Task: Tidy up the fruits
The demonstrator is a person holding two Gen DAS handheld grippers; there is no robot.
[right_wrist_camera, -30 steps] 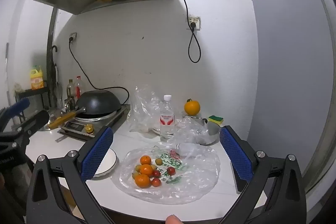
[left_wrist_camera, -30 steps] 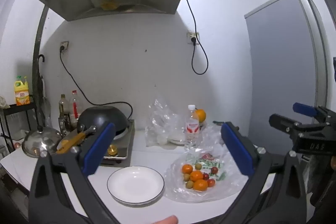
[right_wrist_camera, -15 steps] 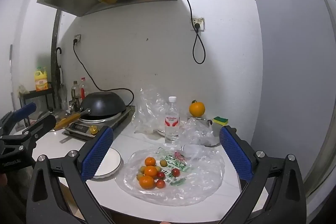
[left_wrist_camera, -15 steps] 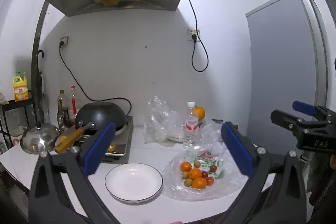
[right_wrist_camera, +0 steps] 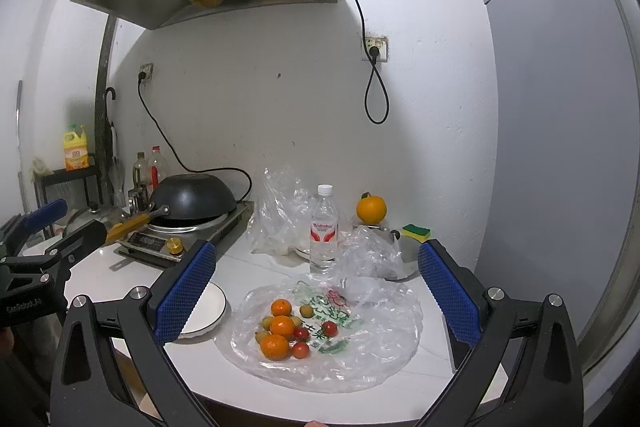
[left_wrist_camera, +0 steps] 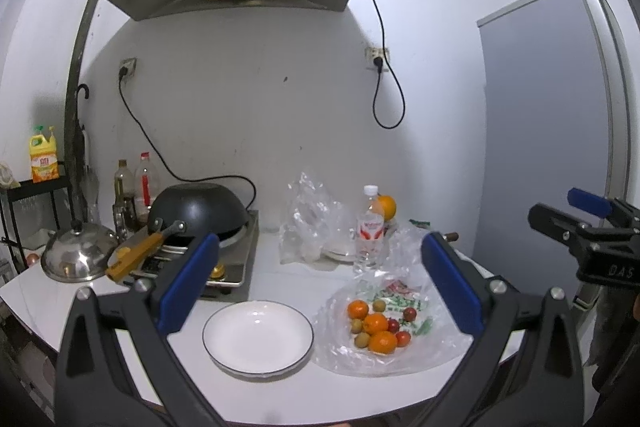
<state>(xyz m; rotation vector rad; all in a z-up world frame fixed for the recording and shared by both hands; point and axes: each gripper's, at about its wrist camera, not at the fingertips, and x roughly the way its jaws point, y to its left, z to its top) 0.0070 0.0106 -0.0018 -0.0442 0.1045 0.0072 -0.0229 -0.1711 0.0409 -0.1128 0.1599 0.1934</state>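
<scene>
Both grippers poised above the counter — nothing picked yet.

Nearest, the left gripper [left_wrist_camera: 320, 283] and right gripper [right_wrist_camera: 316, 287] hang with jaws spread wide, empty. Beyond them the empty white plate [left_wrist_camera: 224, 351] sits left, just beside the flattened plastic bag [right_wrist_camera: 384, 343] holding the fruits [right_wrist_camera: 284, 327] (small oranges, red and yellowish ones). Farther back: a water bottle [right_wrist_camera: 324, 231], a lone orange [right_wrist_camera: 371, 209], the wok [left_wrist_camera: 198, 207]. Likely the approach step — next, descend and close on one fruit without snagging plastic.

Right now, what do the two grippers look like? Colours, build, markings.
Both match: black angular frames, silver bolts, blue textured pads on the fingers. The left gripper and right gripper each carry faint embossed lettering on the body, unreadable. No cables visible.
</scene>
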